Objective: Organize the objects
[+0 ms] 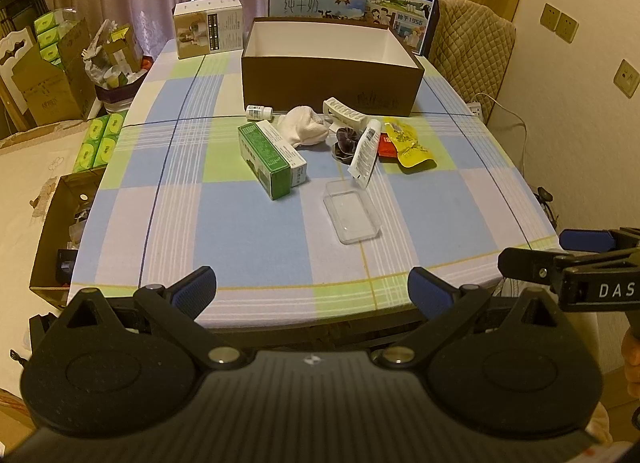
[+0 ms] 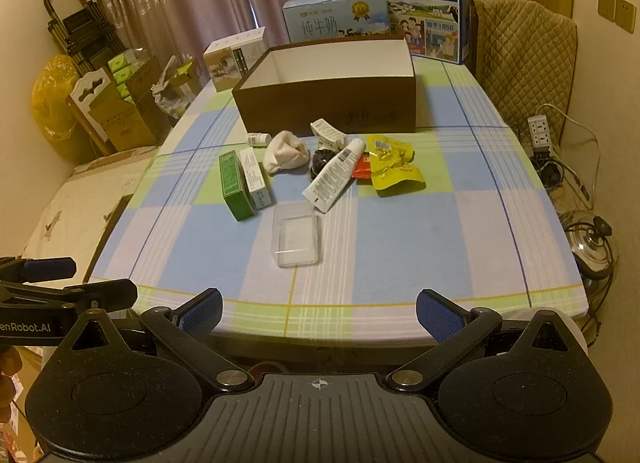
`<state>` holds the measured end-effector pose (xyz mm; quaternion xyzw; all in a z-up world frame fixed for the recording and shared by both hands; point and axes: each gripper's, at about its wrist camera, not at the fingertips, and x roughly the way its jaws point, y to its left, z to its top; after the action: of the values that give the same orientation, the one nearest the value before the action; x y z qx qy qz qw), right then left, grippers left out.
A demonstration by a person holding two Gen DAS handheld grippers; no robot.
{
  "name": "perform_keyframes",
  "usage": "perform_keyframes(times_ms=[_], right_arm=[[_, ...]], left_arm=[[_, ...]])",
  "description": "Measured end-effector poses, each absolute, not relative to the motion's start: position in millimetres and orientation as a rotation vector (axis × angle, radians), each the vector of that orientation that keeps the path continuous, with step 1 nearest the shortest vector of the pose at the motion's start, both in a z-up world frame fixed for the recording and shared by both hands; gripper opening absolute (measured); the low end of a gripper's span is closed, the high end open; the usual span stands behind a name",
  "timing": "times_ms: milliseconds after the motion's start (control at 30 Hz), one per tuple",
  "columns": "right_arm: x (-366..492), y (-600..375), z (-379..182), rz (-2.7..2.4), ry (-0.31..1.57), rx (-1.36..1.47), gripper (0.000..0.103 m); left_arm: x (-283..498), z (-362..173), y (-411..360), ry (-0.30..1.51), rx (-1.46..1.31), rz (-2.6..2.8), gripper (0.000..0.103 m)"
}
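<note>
Blue carton (image 2: 424, 11) reads "纯牛奶", perhaps "1956".

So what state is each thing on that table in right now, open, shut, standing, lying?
brown box: open, inside looks empty
clear plastic case: open, nothing in it
white tube: lying down, cap on
small white bottle: on its side, capped
green carton: closed, lying flat
white cloth: crumpled
yellow packet: lying flat
left gripper: open, holding nothing
right gripper: open, holding nothing

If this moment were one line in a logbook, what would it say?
stage: not started | left gripper: open, empty | right gripper: open, empty | brown box: empty | items: loose on table
</note>
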<state>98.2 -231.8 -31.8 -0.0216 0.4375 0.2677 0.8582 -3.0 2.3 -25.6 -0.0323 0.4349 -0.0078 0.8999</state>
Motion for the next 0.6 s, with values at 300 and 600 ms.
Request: perform_keyframes(times_ms=[300, 600], right_arm=[[99.2, -231.4, -32.5, 0.564, 0.919, -0.044, 0.101], [99.7, -230.3, -33.7, 0.564, 0.921, -0.043, 0.101]], left_arm=[[-0.6, -28.3, -3.9, 0.903, -0.065, -0.014, 0.101], [-0.9, -29.5, -4.7, 0.906, -0.066, -0.013, 0.101]])
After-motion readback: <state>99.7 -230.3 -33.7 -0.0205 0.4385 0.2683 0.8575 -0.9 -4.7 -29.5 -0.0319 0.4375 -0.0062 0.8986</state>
